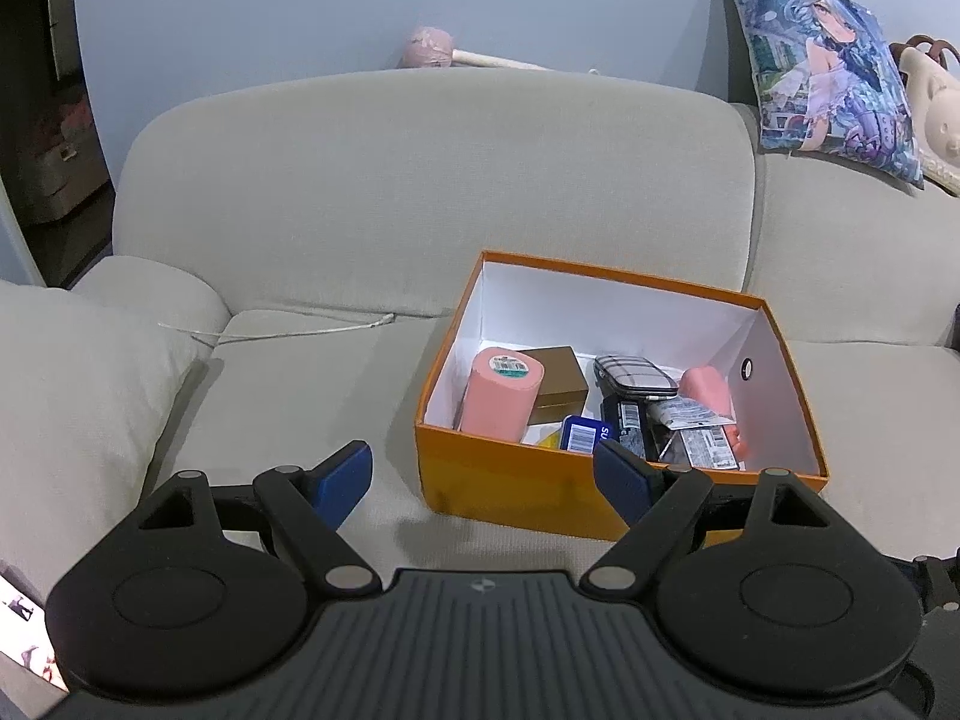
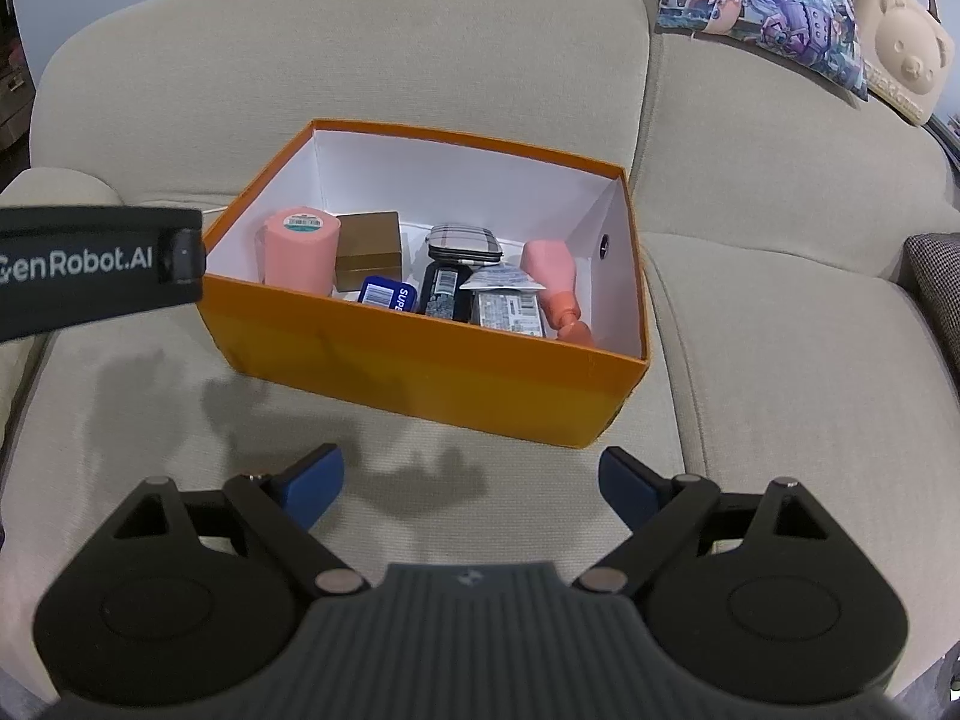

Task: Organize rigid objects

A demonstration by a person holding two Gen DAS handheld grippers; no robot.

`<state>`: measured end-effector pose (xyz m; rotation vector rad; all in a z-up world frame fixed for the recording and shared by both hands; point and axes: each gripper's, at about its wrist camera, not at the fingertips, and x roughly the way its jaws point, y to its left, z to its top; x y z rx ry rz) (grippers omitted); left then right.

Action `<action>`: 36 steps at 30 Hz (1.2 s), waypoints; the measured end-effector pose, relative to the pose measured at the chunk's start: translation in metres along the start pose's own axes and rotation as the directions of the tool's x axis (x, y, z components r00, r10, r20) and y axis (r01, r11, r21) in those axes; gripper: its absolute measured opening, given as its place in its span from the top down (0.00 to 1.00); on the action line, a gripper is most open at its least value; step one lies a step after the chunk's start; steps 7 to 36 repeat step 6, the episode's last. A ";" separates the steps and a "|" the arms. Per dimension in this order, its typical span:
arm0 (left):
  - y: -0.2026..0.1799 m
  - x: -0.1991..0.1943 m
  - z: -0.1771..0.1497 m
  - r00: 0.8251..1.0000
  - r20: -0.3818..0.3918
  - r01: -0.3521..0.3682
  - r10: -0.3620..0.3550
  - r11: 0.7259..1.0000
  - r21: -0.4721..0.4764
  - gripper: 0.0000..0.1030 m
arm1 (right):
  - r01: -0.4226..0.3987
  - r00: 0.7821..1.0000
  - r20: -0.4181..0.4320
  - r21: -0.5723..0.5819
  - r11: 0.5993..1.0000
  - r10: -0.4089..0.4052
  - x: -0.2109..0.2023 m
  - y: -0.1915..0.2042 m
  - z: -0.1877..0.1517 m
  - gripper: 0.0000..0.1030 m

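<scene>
An orange box [image 1: 516, 489] [image 2: 420, 369] with white inner walls sits on the grey sofa seat. Inside lie a pink cylinder [image 1: 501, 393] [image 2: 299, 255], a brown box [image 1: 558, 384] [image 2: 369, 249], a plaid case [image 1: 633, 377] [image 2: 463, 243], a blue pack [image 1: 581, 433] [image 2: 387, 294], a pink bottle [image 2: 555, 285] and dark packets. My left gripper [image 1: 489, 480] hangs open in front of the box's near wall, nothing between its blue pads. My right gripper [image 2: 471, 486] is open over bare cushion, short of the box. The left gripper's body [image 2: 96, 267] shows at the left edge of the right wrist view.
The sofa backrest [image 1: 432, 180] rises behind the box. A printed cushion [image 1: 828, 66] and a beige bear-shaped bag [image 2: 900, 36] lean at the right. A pink mallet-like toy [image 1: 429, 48] rests on top of the backrest. A sofa armrest [image 1: 78, 384] stands at the left.
</scene>
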<state>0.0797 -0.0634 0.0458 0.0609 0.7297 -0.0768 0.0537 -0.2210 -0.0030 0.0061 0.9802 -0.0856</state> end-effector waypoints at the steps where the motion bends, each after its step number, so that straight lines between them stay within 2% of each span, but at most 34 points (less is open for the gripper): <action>1: 0.000 -0.001 -0.001 1.000 0.009 -0.005 0.005 1.000 -0.001 0.05 | 0.001 1.000 0.000 0.001 1.000 -0.001 0.000 0.000 0.000 0.11; 6: 0.001 -0.003 -0.001 1.000 0.031 0.002 -0.001 1.000 -0.010 0.05 | 0.007 1.000 0.000 0.003 1.000 -0.007 0.000 0.000 0.000 0.11; 36: 0.001 -0.003 -0.001 1.000 0.031 0.002 -0.001 1.000 -0.010 0.05 | 0.007 1.000 0.000 0.003 1.000 -0.007 0.000 0.000 0.000 0.11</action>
